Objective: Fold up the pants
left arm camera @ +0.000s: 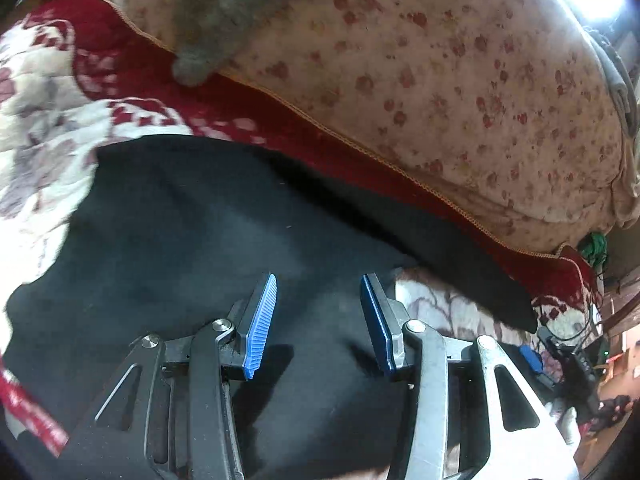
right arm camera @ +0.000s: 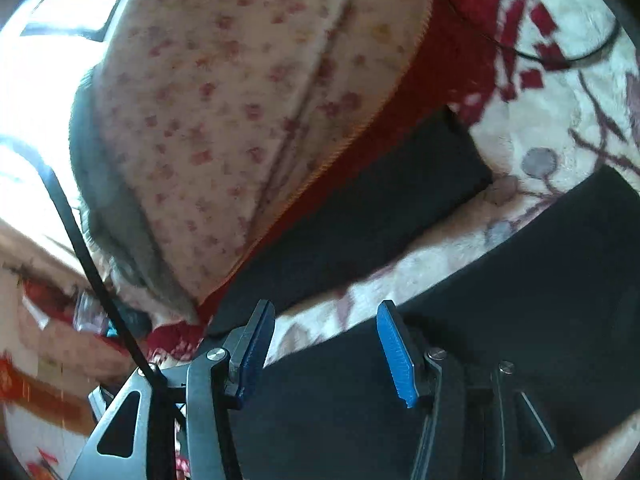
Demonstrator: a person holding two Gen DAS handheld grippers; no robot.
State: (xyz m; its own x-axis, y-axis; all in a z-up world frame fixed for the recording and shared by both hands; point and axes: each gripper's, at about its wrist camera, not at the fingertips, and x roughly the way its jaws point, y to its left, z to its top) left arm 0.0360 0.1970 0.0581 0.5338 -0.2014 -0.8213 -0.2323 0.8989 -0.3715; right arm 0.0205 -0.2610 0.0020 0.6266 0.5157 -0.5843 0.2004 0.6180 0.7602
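Note:
Black pants lie spread on a red and white patterned bedspread. In the left wrist view my left gripper hovers open just above the black fabric, with nothing between its blue pads. In the right wrist view the two pant legs run apart: one leg lies along the red border, the other lies under my right gripper. The right gripper is open and empty, over the strip of bedspread between the legs.
A folded floral quilt with a grey blanket on it lies just beyond the pants. A black cable lies on the bedspread. Another cable hangs by the right gripper. Clutter sits past the bed edge.

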